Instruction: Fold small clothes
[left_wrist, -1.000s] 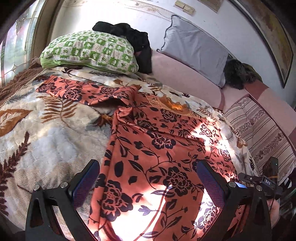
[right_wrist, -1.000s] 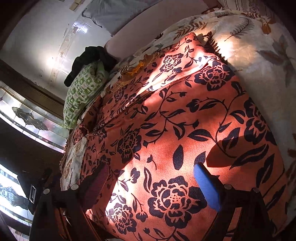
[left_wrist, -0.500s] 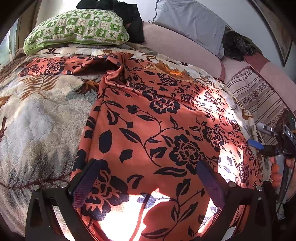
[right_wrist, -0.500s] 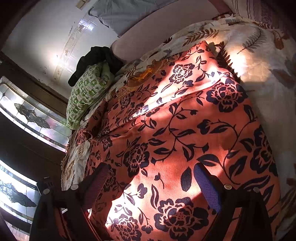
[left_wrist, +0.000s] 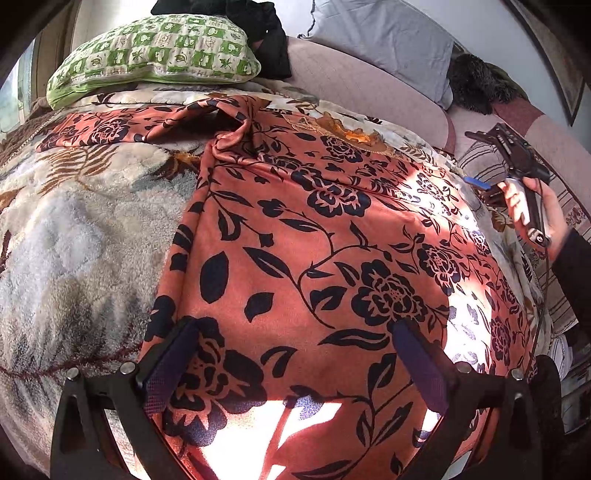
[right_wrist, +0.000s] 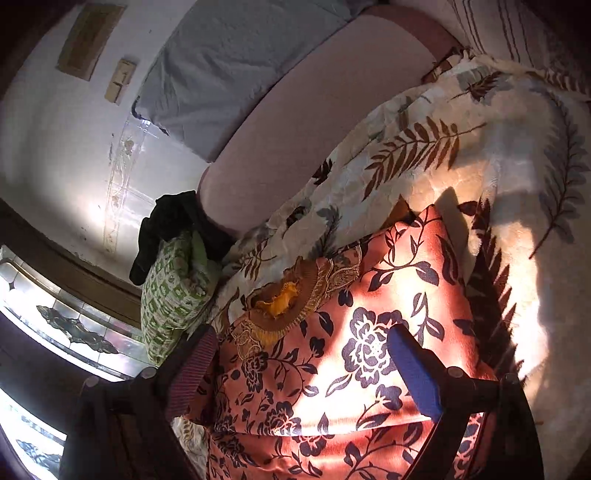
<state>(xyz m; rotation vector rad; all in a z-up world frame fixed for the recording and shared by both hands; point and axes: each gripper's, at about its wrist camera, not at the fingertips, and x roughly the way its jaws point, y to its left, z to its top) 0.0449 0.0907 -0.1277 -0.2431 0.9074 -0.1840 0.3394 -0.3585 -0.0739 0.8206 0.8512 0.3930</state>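
Only the left wrist view shows the right tool (left_wrist: 480, 182) beside the floral garment (left_wrist: 314, 258).

Two grippers are showing, the left gripper (left_wrist: 295, 363) and the right gripper (right_wrist: 303, 373), each spreading two fingers. One orange floral garment (left_wrist: 314, 258) is lying ahead of them. Beyond it, two pillows are resting: one green-checked pillow (left_wrist: 155, 55) and one grey pillow (left_wrist: 384, 40).

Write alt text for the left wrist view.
An orange garment with black flowers lies spread on a leaf-print blanket, the open left gripper above its near edge. At right, a hand holds the right gripper.
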